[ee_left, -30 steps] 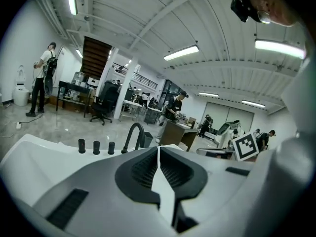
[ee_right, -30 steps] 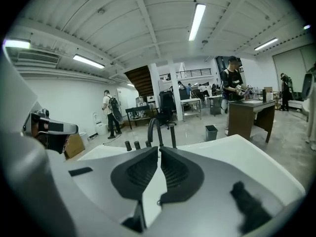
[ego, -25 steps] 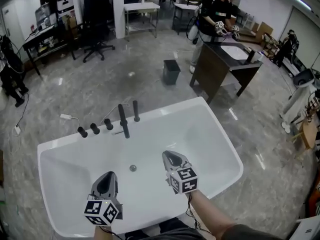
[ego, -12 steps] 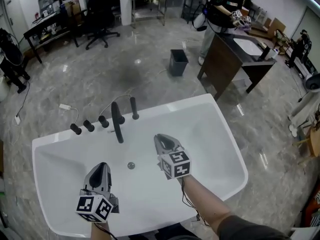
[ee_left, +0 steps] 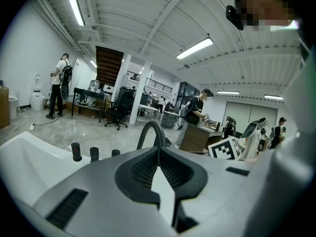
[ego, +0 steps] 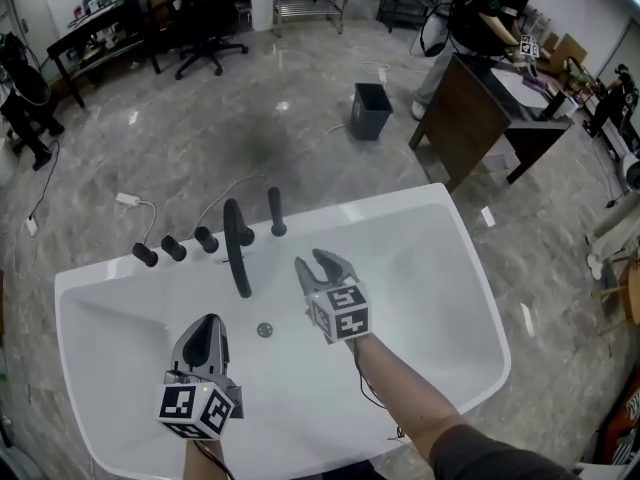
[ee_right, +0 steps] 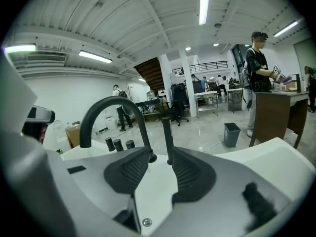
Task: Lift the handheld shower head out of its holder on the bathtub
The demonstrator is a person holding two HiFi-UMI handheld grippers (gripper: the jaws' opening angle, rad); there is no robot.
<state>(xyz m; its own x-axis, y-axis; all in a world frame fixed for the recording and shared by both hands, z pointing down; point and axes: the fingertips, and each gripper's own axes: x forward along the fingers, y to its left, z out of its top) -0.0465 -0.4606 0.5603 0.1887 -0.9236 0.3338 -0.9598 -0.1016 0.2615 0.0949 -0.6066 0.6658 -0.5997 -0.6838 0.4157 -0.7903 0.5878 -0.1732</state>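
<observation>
1. The left gripper (ego: 207, 323) is nearest, low over the near left part of the white bathtub (ego: 430, 298). Its fingers (ee_left: 143, 169) meet at the tips and hold nothing.
2. The right gripper (ego: 320, 265) hangs further in, over the middle of the tub and just right of the drain (ego: 264, 330). Its fingers (ee_right: 131, 169) are opening, with a clear gap between them and nothing in it.
3. In the right gripper view, the shower head (ee_right: 167, 137) shows through that gap, beyond the fingertips and not touched by them.
4. The shower head (ego: 275, 211) is a slim black stick. It stands upright in its holder on the tub's far rim, well apart from both grippers.
5. Just left of it on the same rim, the black arched faucet (ego: 237, 253) reaches out over the basin.
6. Left of the faucet stand three short black knobs (ego: 173, 249) in a row along the rim.
7. Behind the tub, on the grey marble floor (ego: 300, 98), stands a dark bin (ego: 371, 111).
8. Further right, a person (ego: 490, 13) in dark clothes stands at a dark brown worktop (ego: 480, 118).
9. At the far left there is a black office chair (ego: 210, 28).
</observation>
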